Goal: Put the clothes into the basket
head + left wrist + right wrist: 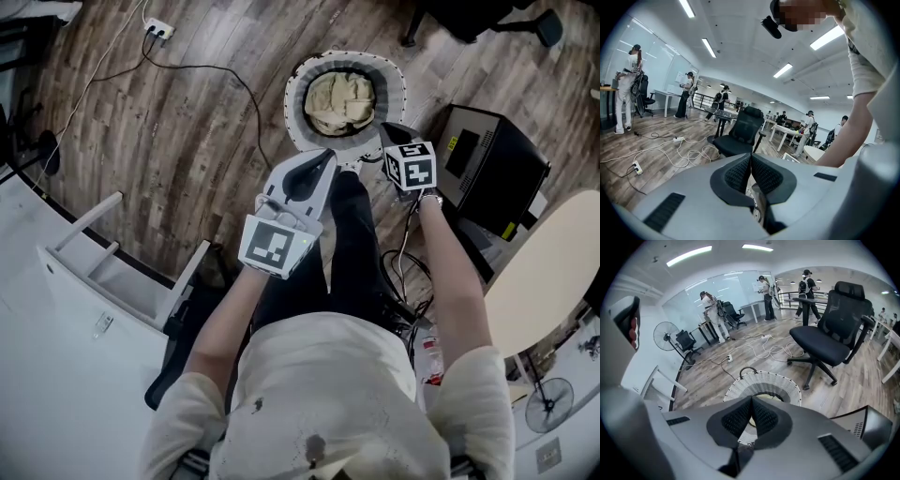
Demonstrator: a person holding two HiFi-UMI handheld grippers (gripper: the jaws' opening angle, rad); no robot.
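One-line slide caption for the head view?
Cream clothes in the white woven basket; left gripper and right gripper shut, empty.

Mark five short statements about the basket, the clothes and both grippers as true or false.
1. The white basket stands on a wooden floor. True.
2. The basket is empty. False: pale clothes lie inside it.
3. The right gripper holds a garment. False: its jaws are together with nothing between them.
4. The left gripper is shut and empty. True.
5. A black office chair stands beyond the basket in the right gripper view. True.
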